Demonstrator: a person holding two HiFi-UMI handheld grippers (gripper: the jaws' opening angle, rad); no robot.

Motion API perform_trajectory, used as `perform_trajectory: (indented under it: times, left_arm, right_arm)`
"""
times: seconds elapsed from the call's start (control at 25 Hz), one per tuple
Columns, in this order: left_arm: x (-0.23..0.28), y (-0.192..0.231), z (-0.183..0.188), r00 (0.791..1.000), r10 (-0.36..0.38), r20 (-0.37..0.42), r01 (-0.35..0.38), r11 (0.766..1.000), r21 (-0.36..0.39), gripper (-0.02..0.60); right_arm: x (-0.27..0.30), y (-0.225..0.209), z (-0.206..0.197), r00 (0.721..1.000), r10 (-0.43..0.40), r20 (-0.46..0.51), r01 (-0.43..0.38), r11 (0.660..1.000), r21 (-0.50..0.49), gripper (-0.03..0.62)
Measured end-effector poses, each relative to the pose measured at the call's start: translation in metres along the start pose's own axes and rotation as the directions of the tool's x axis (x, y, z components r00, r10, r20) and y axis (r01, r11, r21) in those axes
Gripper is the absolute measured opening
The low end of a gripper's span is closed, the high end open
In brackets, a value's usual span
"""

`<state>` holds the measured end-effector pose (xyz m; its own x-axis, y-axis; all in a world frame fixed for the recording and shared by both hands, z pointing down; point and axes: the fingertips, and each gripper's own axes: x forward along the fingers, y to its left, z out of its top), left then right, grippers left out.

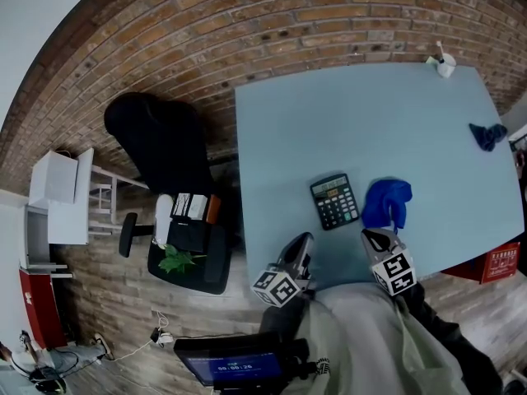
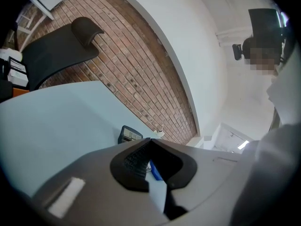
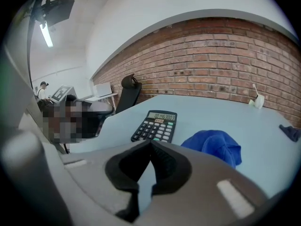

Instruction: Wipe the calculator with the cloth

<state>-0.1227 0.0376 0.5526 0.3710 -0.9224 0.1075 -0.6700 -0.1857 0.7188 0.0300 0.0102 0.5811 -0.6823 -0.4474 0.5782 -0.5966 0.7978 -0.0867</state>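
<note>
- Head view puts both tools low over the near edge of the pale blue table (image 1: 370,113). Your left gripper (image 1: 305,239) and right gripper (image 1: 372,234) both point away from you toward the work.
- Your left gripper's own view shows its jaws (image 2: 150,140) closed tip to tip with nothing pinched between them. Your right gripper (image 3: 150,143) reads the same in its own view: pads together and empty.
- The calculator (image 1: 334,201) lies flat, keys up, ahead of both tools. It sits forward and right of your left tips, and forward and slightly left of your right tips. From the right gripper view it lies almost dead ahead (image 3: 155,125).
- The blue cloth (image 1: 387,202) is bunched in a heap directly ahead of your right tips, close to them. It sits just beside the calculator's right edge, and I cannot tell whether the two touch. In the right gripper view it lies ahead and to the right (image 3: 214,145).
- A second, darker cloth (image 1: 487,135) lies far ahead and well off to the right of your right gripper. Leave it.
- By my reading, wiping has not begun and you are at the pick-up step.
- Next, spread your right jaws, nose down into the heap, and close on a thick fold so that it lifts as one piece.
- Bring your left gripper to the calculator's near left edge to brace it, since it will probably slide under the wipe.
</note>
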Motion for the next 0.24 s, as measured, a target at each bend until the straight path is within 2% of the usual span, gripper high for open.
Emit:
perform_trajectory:
  times: [0.24]
  left_arm:
    - [0.0012,0.0022,0.0018,1.000,0.002,0.002,-0.002,1.000,-0.013,0.002]
  right_arm:
    - [0.0022,0.0005,0.0012,1.000,0.008,0.002,-0.008,1.000,-0.003,0.002]
